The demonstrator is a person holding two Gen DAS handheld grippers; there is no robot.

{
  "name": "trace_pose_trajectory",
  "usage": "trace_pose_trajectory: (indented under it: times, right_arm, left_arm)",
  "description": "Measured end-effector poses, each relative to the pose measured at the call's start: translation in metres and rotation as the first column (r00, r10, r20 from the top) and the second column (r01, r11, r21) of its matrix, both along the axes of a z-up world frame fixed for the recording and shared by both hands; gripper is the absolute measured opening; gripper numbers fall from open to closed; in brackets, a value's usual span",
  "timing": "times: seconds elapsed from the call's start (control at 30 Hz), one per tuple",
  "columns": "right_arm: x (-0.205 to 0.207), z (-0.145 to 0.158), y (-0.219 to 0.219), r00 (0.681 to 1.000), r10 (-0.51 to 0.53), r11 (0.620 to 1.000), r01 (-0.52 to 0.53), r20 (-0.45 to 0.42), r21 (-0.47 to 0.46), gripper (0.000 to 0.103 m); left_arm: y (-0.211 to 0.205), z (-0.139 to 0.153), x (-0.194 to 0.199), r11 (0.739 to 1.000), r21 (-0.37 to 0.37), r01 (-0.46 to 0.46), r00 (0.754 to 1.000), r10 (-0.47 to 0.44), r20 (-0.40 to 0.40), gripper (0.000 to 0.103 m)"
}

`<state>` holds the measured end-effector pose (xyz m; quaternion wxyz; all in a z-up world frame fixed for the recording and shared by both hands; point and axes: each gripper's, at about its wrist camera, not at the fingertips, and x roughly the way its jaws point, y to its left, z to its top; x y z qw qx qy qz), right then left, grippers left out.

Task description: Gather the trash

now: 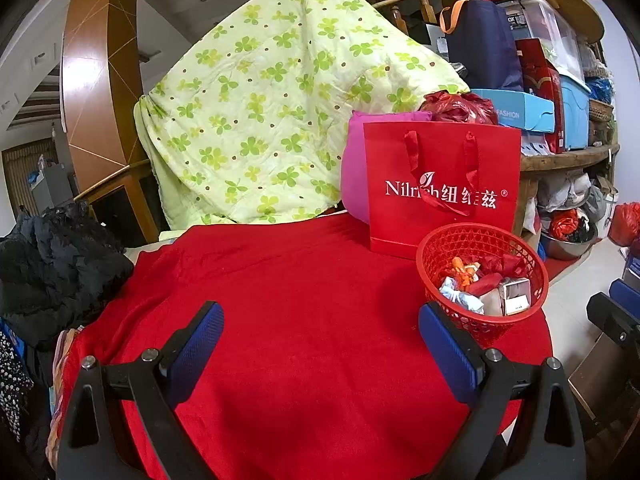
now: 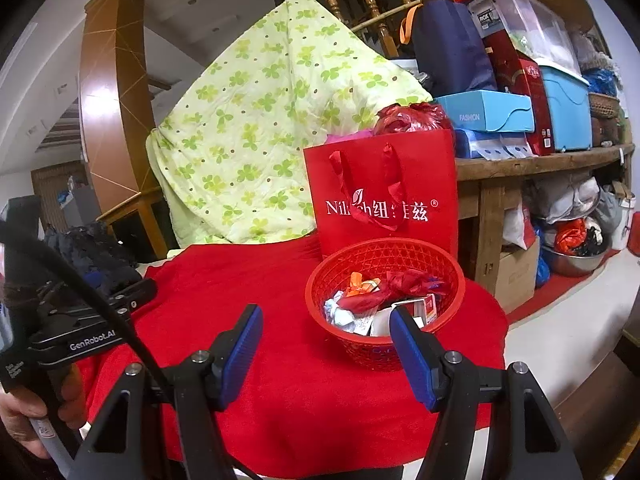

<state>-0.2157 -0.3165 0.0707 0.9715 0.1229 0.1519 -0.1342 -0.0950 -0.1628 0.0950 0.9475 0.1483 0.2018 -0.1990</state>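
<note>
A red mesh basket stands on the red cloth at the right. Inside it lie crumpled wrappers, a pale blue paper wad, an orange scrap, red plastic and a small box. My left gripper hangs open over the bare cloth, left of the basket, with nothing between its fingers. My right gripper is open just in front of the basket's near rim and holds nothing. In the right wrist view the left gripper's body is held by a hand.
A red paper gift bag stands behind the basket, with a pink cushion and a green clover quilt behind that. Dark clothes are piled left. Stacked boxes fill a wooden shelf at the right.
</note>
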Motion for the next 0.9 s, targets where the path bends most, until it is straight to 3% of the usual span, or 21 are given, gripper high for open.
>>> trace_pose_trajectory:
  times: [0.9]
  right_arm:
    - [-0.0005, 0.0016, 0.0, 1.0, -0.01, 1.0, 0.01, 0.001, -0.013, 0.069]
  left_arm:
    - [0.0027, -0.0077, 0.0001, 1.0, 0.01, -0.007, 1.0, 0.007, -0.025, 0.098]
